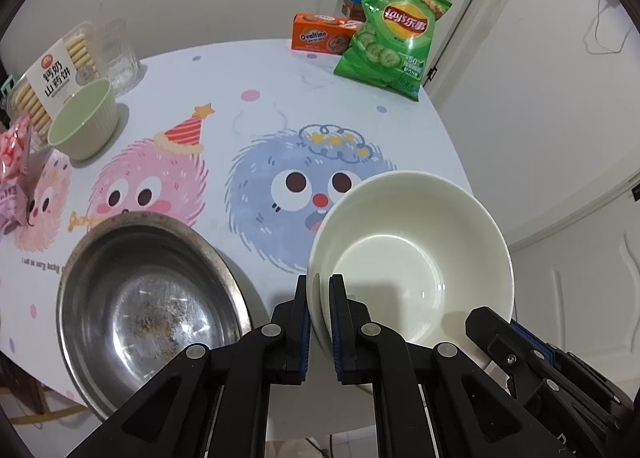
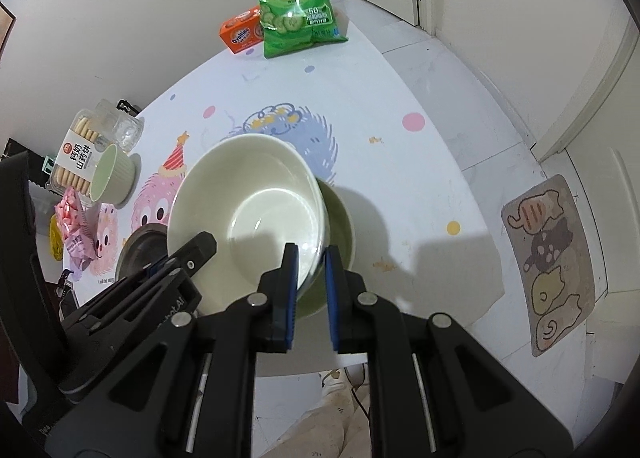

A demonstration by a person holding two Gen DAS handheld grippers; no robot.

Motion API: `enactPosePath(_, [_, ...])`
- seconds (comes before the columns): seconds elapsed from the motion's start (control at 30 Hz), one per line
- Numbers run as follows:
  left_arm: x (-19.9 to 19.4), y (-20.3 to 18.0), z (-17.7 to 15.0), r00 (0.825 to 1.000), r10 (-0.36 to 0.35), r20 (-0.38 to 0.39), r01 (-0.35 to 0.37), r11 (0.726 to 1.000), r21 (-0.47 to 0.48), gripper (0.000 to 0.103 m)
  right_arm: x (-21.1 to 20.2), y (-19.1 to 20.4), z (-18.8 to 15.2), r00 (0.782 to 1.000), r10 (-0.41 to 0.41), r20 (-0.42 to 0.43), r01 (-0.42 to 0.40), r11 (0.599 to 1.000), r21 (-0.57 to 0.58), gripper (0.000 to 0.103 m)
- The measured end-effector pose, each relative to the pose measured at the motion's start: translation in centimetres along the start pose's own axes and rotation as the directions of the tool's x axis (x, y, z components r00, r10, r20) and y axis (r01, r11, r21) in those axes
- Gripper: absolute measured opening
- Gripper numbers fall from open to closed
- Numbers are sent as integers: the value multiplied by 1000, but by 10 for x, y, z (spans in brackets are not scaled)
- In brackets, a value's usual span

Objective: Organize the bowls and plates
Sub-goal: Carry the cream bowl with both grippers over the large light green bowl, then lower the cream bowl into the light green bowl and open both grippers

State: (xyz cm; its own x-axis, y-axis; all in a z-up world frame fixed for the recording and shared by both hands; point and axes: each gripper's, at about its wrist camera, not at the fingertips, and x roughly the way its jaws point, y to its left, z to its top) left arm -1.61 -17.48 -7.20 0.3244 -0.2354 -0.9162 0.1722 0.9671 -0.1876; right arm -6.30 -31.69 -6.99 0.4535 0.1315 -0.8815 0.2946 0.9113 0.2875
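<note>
A white bowl hangs tilted over the table's right front, held by both grippers. My left gripper is shut on its left rim, one pad inside and one outside. My right gripper is shut on the opposite rim. Under the white bowl lies an olive-green dish, mostly hidden; I cannot tell whether the two touch. A steel bowl sits at the front left. At the far left stands a pale green ribbed bowl.
The round table has a cartoon-print cloth. A green crisp bag and an orange box stand at the back. A biscuit tub, a glass and a pink packet crowd the left. A floor mat lies on the right.
</note>
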Motion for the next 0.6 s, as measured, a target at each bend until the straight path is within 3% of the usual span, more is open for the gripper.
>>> enactPosePath(0.6, [10,-2,-7,1000,21,8,-21,1000,4,8,14,-9,-7,1000,2,-25,-2,1000,19,15])
